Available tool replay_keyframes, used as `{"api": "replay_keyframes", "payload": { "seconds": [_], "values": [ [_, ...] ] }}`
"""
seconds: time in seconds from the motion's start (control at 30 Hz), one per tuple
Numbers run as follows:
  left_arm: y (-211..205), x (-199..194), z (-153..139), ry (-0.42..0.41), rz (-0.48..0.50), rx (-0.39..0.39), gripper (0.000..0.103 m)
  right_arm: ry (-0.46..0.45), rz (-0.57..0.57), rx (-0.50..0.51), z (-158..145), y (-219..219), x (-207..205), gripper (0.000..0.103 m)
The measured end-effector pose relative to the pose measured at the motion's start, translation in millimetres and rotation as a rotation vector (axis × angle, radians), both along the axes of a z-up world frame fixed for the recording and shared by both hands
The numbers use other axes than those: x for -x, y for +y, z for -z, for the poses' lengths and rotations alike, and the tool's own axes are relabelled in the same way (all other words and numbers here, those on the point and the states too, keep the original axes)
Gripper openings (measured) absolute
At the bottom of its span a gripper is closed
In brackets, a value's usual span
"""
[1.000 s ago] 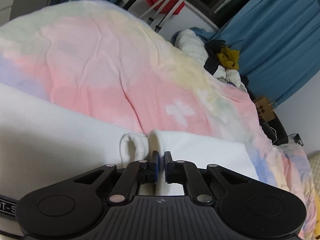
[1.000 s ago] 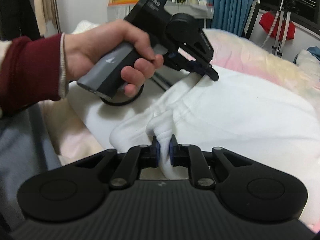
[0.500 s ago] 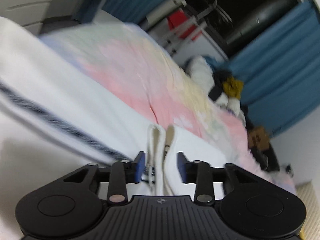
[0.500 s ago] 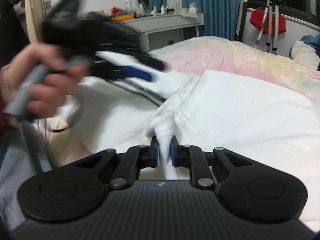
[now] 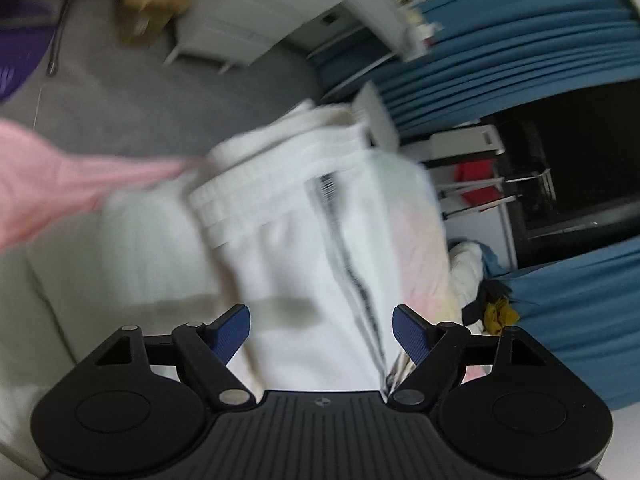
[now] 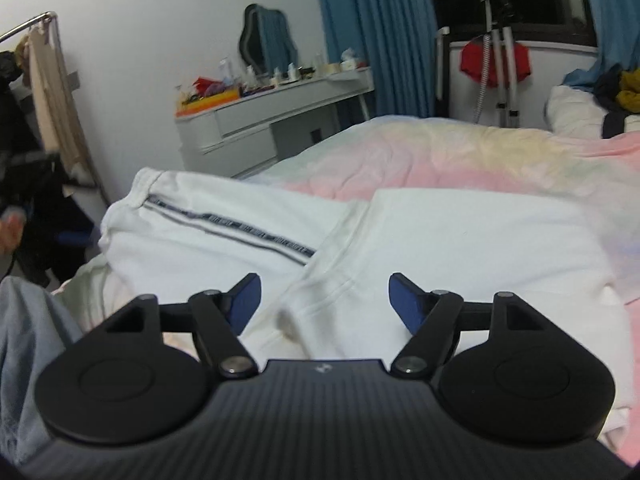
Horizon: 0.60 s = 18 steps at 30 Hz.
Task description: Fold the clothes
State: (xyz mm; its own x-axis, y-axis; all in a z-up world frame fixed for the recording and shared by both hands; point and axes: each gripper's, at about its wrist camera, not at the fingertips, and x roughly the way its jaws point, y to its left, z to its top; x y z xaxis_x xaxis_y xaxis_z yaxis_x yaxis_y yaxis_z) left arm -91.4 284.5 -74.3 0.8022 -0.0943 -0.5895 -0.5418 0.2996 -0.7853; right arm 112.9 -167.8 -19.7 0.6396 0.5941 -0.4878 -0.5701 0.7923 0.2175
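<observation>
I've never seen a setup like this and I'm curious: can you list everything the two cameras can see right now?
White trousers with a dark printed side stripe: one, white, spread folded on the bed.
Pastel tie-dye bedspread: one, pink, yellow and pale green, under the trousers.
Grey dressing table with drawers: one, by the wall, top cluttered with bottles.
Blue curtains: several panels, around the dark window.
Red garment on a metal rack: one, beside the window.
Heap of mixed clothes: one, at the far right of the bed.
Left gripper: black, blue pads, jaws apart, empty.
Right gripper: the same, jaws apart, empty.
</observation>
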Motion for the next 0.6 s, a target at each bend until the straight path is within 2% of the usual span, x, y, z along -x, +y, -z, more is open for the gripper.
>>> {"api": "replay_keyframes", "payload": {
  "seconds": [0.1, 0.23, 0.3, 0.33, 0.4, 0.47, 0.6],
  "values": [
    [9, -12, 23, 0.011, -0.002, 0.047, 0.078, -0.002, 0.057, -0.014, -1, -8, -2, 0.072],
    [23, -28, 44, 0.001, -0.049, 0.103, 0.072, 0.001, 0.152, -0.024, -1, -20, -9, 0.072],
    [27, -39, 45, -0.004, -0.051, 0.053, 0.063, 0.015, 0.235, -0.01, 5, -28, -21, 0.072],
    [27, -44, 41, 0.008, -0.053, -0.002, 0.057, 0.023, 0.276, -0.003, 7, -32, -26, 0.072],
    [27, -53, 35, 0.027, -0.041, -0.08, 0.057, -0.003, 0.352, 0.031, 12, -35, -33, 0.072],
    [24, -60, 30, 0.046, -0.022, -0.14, 0.052, -0.001, 0.364, 0.036, 15, -35, -40, 0.072],
    [9, -58, 8, 0.038, -0.014, -0.252, 0.026, 0.045, 0.36, 0.066, 29, -28, -51, 0.072]
  ]
}}
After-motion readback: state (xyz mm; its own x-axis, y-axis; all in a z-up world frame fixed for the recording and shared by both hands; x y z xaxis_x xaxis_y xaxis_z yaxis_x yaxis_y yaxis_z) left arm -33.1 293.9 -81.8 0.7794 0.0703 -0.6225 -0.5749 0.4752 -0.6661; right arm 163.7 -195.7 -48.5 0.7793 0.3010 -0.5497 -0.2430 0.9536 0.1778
